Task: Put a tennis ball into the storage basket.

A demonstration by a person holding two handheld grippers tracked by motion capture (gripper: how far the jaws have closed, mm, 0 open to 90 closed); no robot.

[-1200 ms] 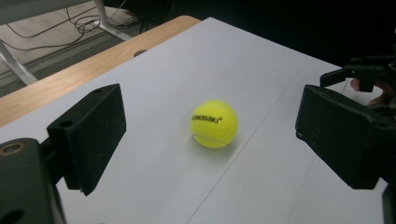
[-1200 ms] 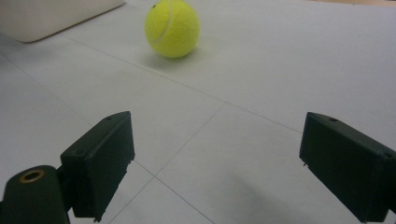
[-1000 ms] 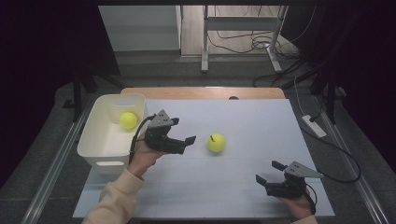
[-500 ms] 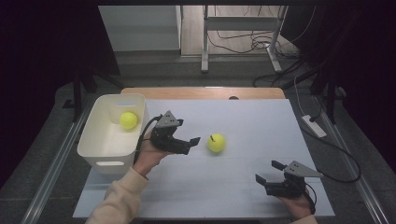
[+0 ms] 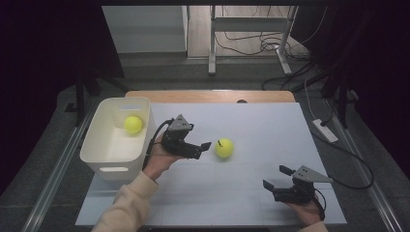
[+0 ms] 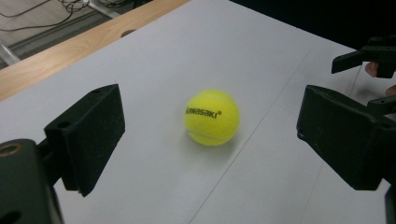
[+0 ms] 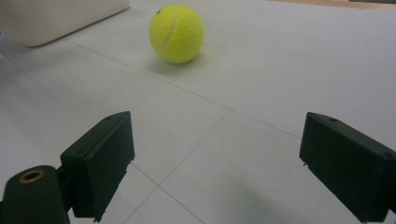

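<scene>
My right gripper (image 5: 277, 179) rests nearest me, jaws spread, nothing between them. Ahead, my left gripper (image 5: 205, 148) is spread too, the ball (image 5: 224, 148) just beyond its tips, untouched. Behind it sits the bin (image 5: 103, 155) holding a second ball (image 5: 133, 124).

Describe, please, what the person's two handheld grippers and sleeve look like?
Both the left gripper and right gripper are black, each topped by a grey three-cornered plate, with blocky black fingers and a trailing black cable. The left forearm wears a cream knitted sleeve.
</scene>
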